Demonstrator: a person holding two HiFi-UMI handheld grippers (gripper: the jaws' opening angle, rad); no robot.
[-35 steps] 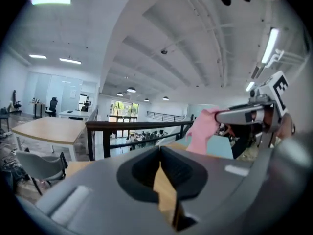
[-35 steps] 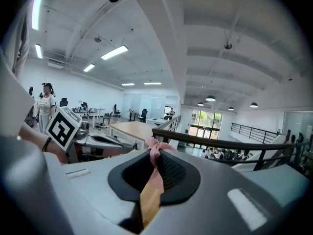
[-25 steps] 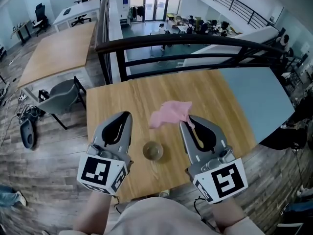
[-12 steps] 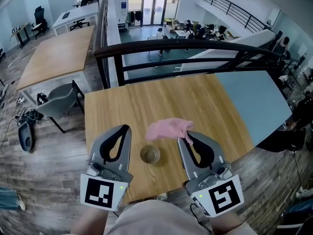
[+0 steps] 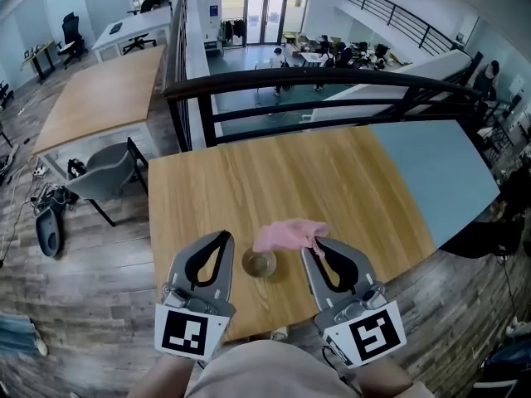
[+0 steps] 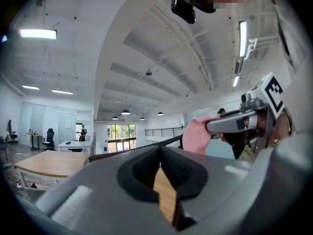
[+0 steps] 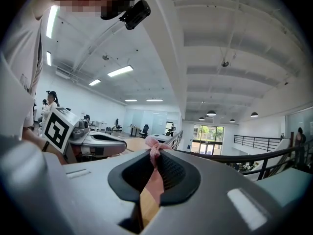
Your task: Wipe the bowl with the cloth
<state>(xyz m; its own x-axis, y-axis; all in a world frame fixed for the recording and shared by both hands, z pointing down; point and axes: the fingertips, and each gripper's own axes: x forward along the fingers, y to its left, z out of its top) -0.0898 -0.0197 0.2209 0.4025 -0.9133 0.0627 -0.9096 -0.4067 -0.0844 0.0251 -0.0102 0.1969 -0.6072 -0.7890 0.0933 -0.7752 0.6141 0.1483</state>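
A small glass bowl (image 5: 259, 263) stands on the wooden table (image 5: 274, 181) near its front edge, between the two grippers. My right gripper (image 5: 312, 245) is shut on a pink cloth (image 5: 286, 235), which hangs from its tip just above and to the right of the bowl. In the right gripper view the pink cloth (image 7: 154, 153) is pinched between the jaws. My left gripper (image 5: 224, 239) is shut with nothing in it, just left of the bowl. The left gripper view looks upward past its closed jaws and shows the cloth (image 6: 195, 136) at the right gripper's tip.
A black railing (image 5: 332, 81) runs along the table's far edge, with a lower floor beyond it. A grey chair (image 5: 104, 168) stands left of the table, and a blue-grey surface (image 5: 440, 172) adjoins its right side.
The right gripper has drawn the pink cloth toward the front edge, so it now hangs next to the bowl. Both grippers have come slightly nearer the bowl.
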